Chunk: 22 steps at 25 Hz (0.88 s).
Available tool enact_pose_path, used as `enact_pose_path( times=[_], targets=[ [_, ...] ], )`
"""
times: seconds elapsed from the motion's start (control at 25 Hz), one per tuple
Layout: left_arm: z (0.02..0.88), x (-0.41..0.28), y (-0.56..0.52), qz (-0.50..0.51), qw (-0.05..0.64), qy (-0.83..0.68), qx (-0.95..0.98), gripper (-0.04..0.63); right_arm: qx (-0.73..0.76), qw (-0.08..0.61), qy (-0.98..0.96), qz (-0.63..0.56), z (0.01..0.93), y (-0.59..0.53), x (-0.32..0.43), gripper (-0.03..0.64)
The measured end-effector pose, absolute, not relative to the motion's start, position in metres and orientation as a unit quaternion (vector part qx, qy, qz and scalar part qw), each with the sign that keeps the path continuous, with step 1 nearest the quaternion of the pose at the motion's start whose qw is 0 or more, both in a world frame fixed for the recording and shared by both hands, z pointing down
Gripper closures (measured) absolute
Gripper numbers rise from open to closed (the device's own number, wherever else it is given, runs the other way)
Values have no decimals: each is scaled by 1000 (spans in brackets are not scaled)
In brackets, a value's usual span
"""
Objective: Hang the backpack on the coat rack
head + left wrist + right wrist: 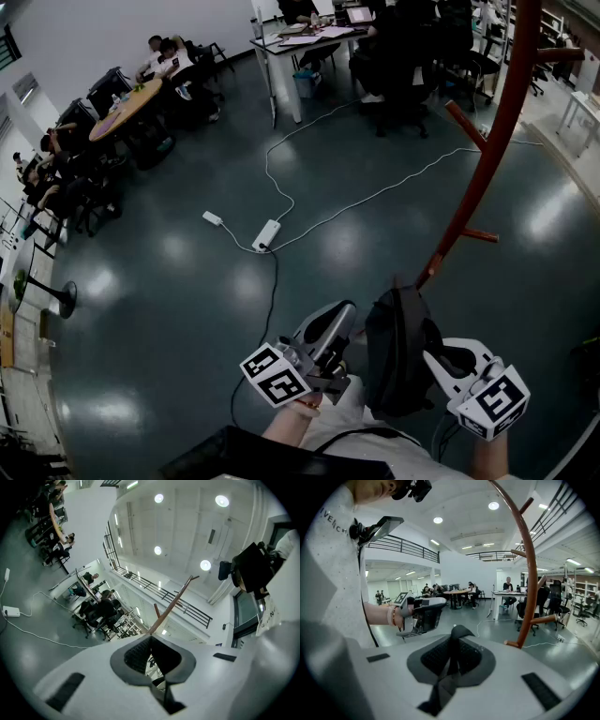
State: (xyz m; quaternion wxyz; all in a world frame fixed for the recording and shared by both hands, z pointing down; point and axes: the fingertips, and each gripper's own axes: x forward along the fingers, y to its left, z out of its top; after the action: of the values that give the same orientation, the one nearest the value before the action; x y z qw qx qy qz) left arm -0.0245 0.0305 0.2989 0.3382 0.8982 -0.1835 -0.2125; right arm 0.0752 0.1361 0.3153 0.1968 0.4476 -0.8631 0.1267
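Backpack [398, 356], dark and limp, hangs from right gripper [452, 656] clamped on its strap [457, 637]; left gripper [152, 660] closed, empty, just left.

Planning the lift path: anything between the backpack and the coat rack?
Nothing visible. The backpack hangs by its strap from the right gripper, near the coat rack, with only open air up to the nearest peg. The cable lies on the floor, clear of the path.
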Motion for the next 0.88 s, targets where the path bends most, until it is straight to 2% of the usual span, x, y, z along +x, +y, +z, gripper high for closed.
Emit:
enact_pose_path(
  times=[0.44, 0.88],
  targets=[
    [324, 11, 6, -182, 339, -146, 911, 588, 381, 244, -882, 130, 348, 94, 59, 589],
    [348, 35, -27, -184, 367, -144, 900, 588, 330, 285, -890, 130, 363, 55, 75, 589]
  ],
)
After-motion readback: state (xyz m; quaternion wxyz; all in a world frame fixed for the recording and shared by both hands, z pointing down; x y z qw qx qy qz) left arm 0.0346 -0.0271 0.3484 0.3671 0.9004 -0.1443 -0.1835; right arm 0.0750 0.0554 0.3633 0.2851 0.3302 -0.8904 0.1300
